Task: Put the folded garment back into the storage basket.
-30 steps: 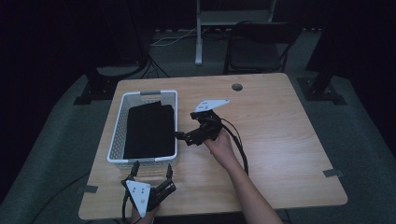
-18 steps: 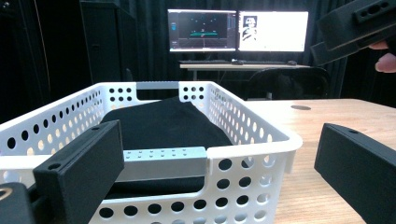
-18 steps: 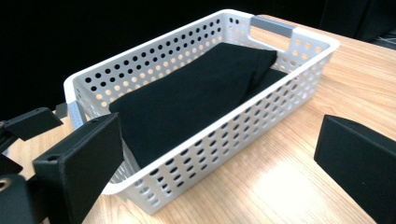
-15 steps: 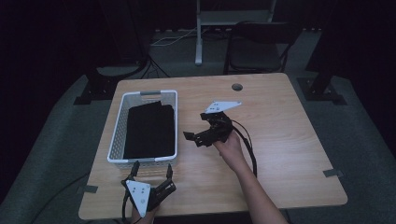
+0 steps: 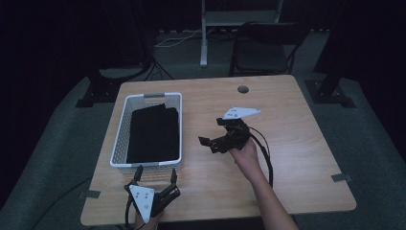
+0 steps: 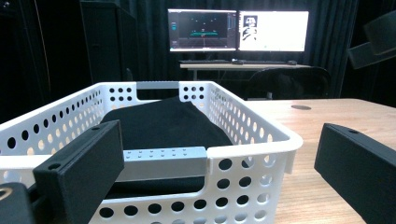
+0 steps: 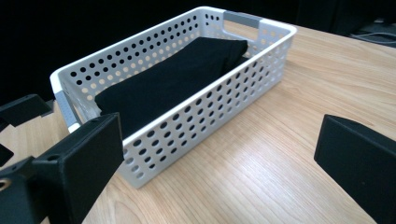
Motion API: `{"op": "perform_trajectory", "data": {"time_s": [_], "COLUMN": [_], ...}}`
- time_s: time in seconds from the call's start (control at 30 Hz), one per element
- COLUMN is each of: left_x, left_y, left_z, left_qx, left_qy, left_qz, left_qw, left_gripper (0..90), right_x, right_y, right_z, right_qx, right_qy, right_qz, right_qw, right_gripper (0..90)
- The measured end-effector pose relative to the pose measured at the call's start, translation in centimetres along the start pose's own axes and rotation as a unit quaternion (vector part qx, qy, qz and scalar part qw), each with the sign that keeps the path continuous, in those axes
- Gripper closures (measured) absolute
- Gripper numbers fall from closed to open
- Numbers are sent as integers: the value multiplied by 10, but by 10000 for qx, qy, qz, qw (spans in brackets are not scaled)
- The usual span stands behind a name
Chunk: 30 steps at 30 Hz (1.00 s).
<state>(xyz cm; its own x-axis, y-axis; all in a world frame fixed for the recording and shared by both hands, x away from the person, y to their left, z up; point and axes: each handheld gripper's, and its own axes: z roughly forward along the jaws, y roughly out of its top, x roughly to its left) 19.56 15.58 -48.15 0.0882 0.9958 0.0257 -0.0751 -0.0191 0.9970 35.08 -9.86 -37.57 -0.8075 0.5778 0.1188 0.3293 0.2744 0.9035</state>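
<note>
bench [image 5: 297, 158]: wood | basket [image 5: 121, 143]: white, on your left half of bench | cloth [image 5: 152, 134]: black, folded inside basket | your right gripper [image 5: 214, 143]: wide open, empty, beside basket | your left gripper [image 5: 154, 178]: wide open, empty, facing basket's near end

I count one white perforated plastic basket [image 5: 119, 143] on the one light wooden desk [image 5: 297, 120]. Inside it lies one folded black cloth [image 5: 152, 134]. The basket has two grey handles, one at each short end. I see two tools: the left tool [image 5: 154, 184] and the right tool [image 5: 210, 142], each with two black jaws. Beyond the desk I count two lit monitors [image 6: 238, 30] and one dark chair [image 5: 265, 45].
</note>
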Motion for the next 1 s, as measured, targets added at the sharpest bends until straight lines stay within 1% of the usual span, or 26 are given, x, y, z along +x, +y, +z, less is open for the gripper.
{"op": "perform_trajectory", "data": {"time_s": [0.1, 0.17, 0.2, 0.23, 0.27, 0.37, 0.43, 0.57, 0.63, 0.8, 0.83, 0.9, 1.0], "left_x": [0, 0, 0, 0, 0, 0, 0, 0, 0, 0, 0, 0, 0], "left_y": [0, 0, 0, 0, 0, 0, 0, 0, 0, 0, 0, 0, 0], "left_z": [0, 0, 0, 0, 0, 0, 0, 0, 0, 0, 0, 0, 0], "left_qx": [10, 10, 4, 2, 5, 10, 15, 11, 16, 4, 5, 16, 14], "left_qy": [-2, -2, -1, -1, -1, -3, -4, -3, -3, 0, 0, -2, 0], "left_qz": [6, 6, 1, 1, 0, 5, 7, 6, 10, 4, 5, 10, 9], "left_qw": [10000, 10000, 10000, 10000, 10000, 10000, 10000, 10000, 10000, 10000, 10000, 10000, 10000], "left_gripper": [26, 26, 26, 26, 26, 27, 26, 27, 26, 27, 27, 26, 26], "right_x": [-1, -3, -3, -5, -6, -9, -10, -8, -8, -5, -5, -3, -4], "right_y": [-3, -5, -5, -8, -10, -15, -16, -17, -18, -22, -22, -24, -29], "right_z": [-6, -12, -12, -16, -21, -28, -34, -44, -48, -60, -62, -68, -76], "right_qx": [-9, -74, -74, -74, -93, -32, -14, 25, 47, 39, 41, 6, -71], "right_qy": [-40, -43, -43, -110, -129, -248, -270, -408, -378, -450, -464, -610, -650], "right_qz": [-18, 34, 34, 59, 98, 99, 132, 55, 48, 19, 24, 55, 190], "right_qw": [10000, 10000, 10000, 9999, 9998, 9996, 9995, 9992, 9993, 9990, 9989, 9981, 9977], "right_gripper": [11, 11, 11, 11, 11, 11, 11, 11, 11, 11, 11, 11, 11]}}
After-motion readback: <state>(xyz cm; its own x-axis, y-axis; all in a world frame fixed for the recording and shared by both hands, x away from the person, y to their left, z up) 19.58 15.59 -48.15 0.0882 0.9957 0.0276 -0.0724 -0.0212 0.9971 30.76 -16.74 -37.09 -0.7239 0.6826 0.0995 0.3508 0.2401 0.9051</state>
